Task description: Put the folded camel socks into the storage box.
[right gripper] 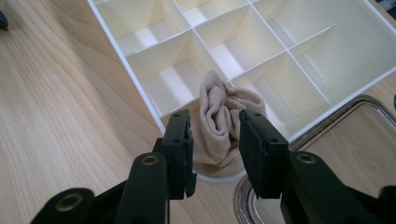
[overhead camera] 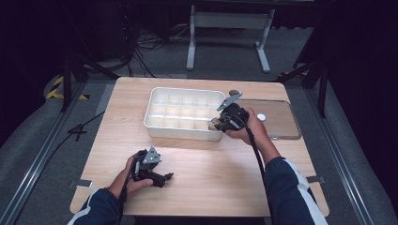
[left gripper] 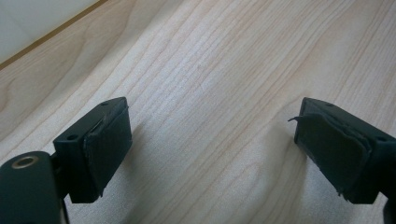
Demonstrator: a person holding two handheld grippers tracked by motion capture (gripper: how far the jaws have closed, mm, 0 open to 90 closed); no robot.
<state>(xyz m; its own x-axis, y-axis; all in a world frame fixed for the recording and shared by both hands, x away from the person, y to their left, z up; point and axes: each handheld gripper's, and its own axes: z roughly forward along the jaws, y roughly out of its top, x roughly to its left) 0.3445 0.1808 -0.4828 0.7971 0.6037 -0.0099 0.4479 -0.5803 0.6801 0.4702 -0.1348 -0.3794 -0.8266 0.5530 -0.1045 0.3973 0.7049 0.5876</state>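
Note:
A white divided tray (overhead camera: 180,133) stands on the wooden table (overhead camera: 211,168). A rolled beige sock (right gripper: 218,140) sits in the tray's (right gripper: 121,60) near right corner compartment and pokes up above its walls. My right gripper (right gripper: 215,119) hovers just over that corner with its jaws on either side of the sock; the pads do not visibly press on it, and it stands open. In the high view the right gripper (overhead camera: 218,123) is at the tray's front right corner. My left gripper (overhead camera: 165,177) lies low near the table's front left, wide open over bare wood (left gripper: 210,135).
A clear plastic lid (overhead camera: 281,119) lies flat to the right of the tray, with a small white round thing (overhead camera: 261,117) on it. Its rim (right gripper: 364,107) runs close to the tray's corner. A metal stand (overhead camera: 230,21) is on the floor behind the table.

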